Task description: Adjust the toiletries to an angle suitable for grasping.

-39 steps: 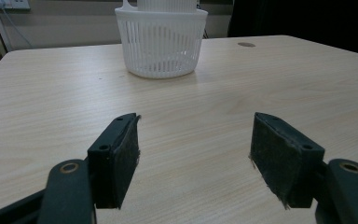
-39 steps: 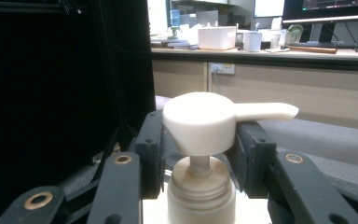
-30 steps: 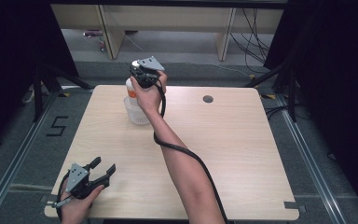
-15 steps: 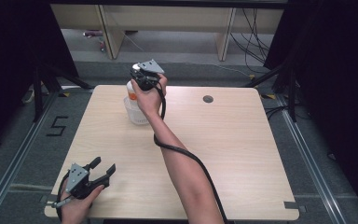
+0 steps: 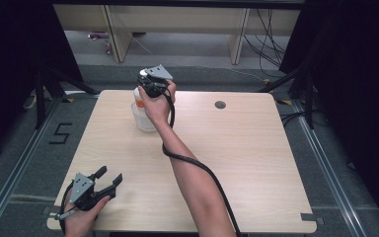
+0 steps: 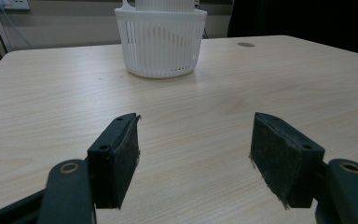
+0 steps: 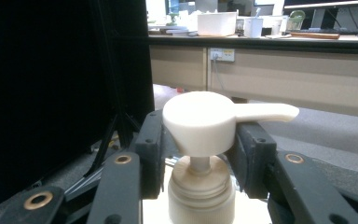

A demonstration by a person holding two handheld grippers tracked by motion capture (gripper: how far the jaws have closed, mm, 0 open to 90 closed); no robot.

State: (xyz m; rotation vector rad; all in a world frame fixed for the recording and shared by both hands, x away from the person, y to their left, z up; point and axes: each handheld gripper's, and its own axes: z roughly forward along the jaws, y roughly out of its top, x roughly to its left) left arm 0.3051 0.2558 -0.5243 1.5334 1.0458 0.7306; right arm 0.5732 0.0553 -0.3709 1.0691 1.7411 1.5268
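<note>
Near the far-left part of the pale wooden desk (image 5: 256, 163), a white plastic pump bottle with a cream dispenser head (image 7: 205, 123) stands in a white slotted plastic basket (image 6: 161, 39). The right gripper (image 7: 198, 154) looks clamped on the pump's neck (contact is partly hidden). That thin stem may flex; the collar below seems sturdier. The left gripper (image 6: 193, 151) rests spread apart at the near-left corner.

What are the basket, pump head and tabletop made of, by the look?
Basket: white moulded plastic, likely; thin slotted ribs, matte.
Pump head: cream plastic, smooth with a soft sheen; the right gripper has its jaws closed around the neck below it.
Tabletop: pale wood-grain finish, probably laminate; even printed-looking grain, low gloss.
</note>
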